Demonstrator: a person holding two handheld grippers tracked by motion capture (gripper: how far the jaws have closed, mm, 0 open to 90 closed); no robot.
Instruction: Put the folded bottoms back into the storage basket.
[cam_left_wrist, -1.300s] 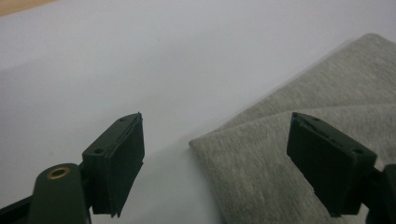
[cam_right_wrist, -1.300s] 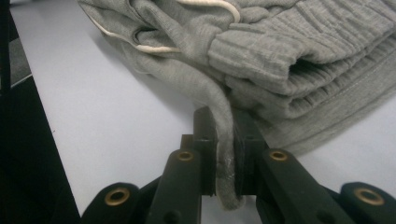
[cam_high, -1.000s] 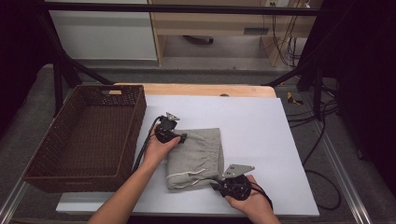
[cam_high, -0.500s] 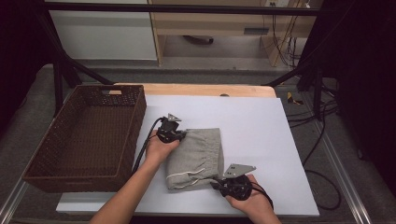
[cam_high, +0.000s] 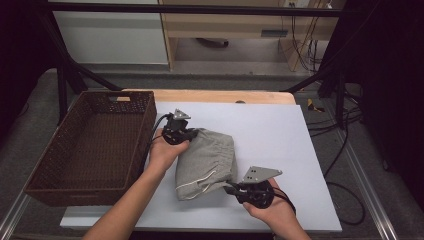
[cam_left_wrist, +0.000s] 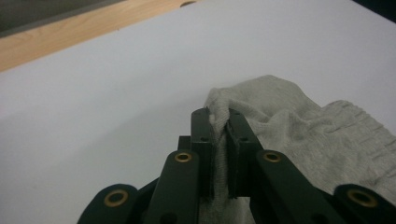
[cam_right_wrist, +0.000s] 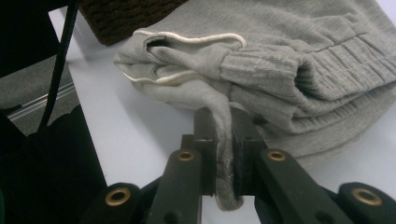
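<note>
A folded grey garment (cam_high: 206, 161) with a ribbed band and a white drawstring lies bunched on the white table top (cam_high: 260, 125). My left gripper (cam_high: 192, 133) is shut on its far left corner; its jaws have just been closing, and grey cloth (cam_left_wrist: 289, 135) is pinched between the pads (cam_left_wrist: 205, 140). My right gripper (cam_high: 231, 189) is shut on the near right edge, where a fold of the grey garment (cam_right_wrist: 280, 60) hangs between its fingers (cam_right_wrist: 245, 140). Both corners are lifted a little off the table.
A dark brown wicker basket (cam_high: 45, 185) stands at the left, close beside the garment and my left forearm. A bare wooden strip (cam_high: 215, 96) runs along the table's far edge. Cables lie on the floor at the right.
The left gripper's jaws closed on the garment's far corner. Both hands have risen, pulling the flat garment up into a bunched shape.
</note>
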